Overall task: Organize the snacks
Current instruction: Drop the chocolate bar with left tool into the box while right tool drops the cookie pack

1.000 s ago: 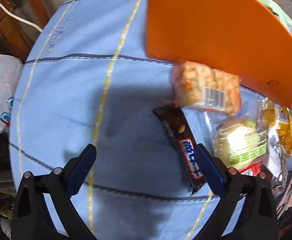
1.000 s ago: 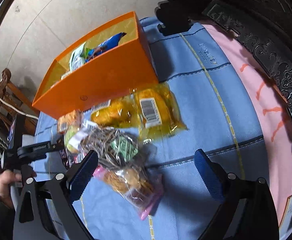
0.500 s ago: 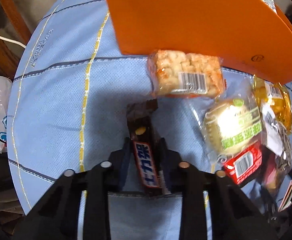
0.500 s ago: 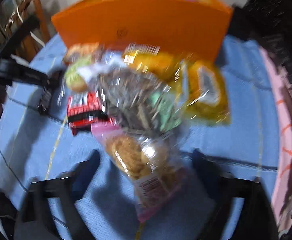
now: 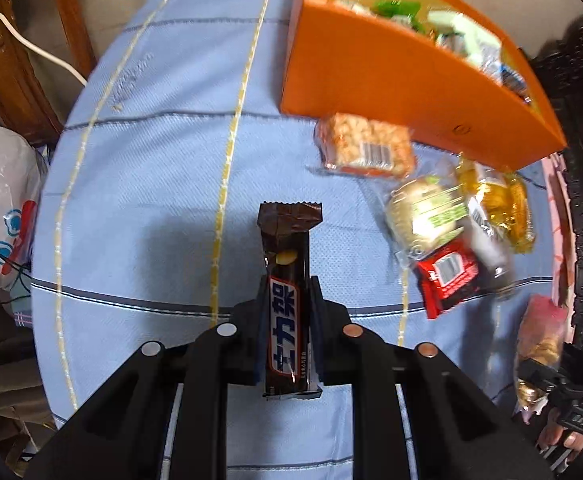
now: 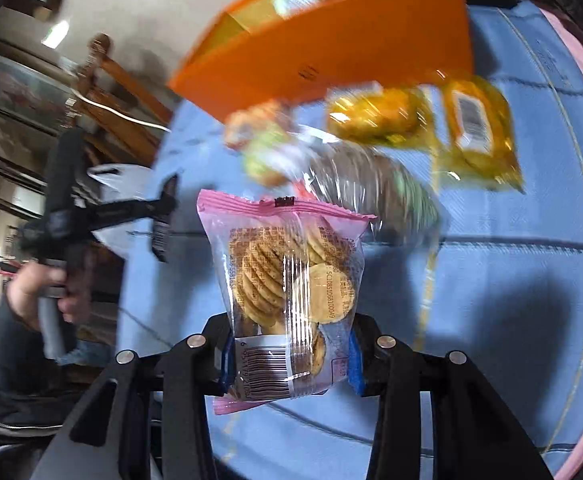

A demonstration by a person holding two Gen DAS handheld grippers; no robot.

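Left gripper [image 5: 287, 312]: fingers narrowed and clamped on the chocolate bar [image 5: 289, 292], gripped across its lower half, its crimped far end pointing toward the orange box [image 5: 391, 76]. A second ago the fingers stood wide with the bar flat on the blue cloth [image 5: 151, 160]; half a second ago they had just closed on it. Now the bar appears lifted clear of the cloth, casting a shadow below.

Right gripper [image 6: 289, 360]: fingers narrowed on the cookie packet [image 6: 291, 280], a clear bag with pink seams, held near its barcode end and standing up out of the grip. A second ago these fingers were wide above the pile; the packet now appears off the cloth.

Remaining on the cloth, just beside the box's near wall: rice cracker packet [image 5: 365, 146], green-labelled bun [image 5: 427, 212], red packet [image 5: 449, 276], yellow packets [image 5: 499, 200], and a clear bag of dark contents, blurred.

Orange box: at the far edge of the cloth, open-topped, already holding several wrapped snacks.

Status: both picks look complete at once. Judged next step: carry both items over the box rim and release. The loose pile is two items smaller; at least five pieces are left to move.
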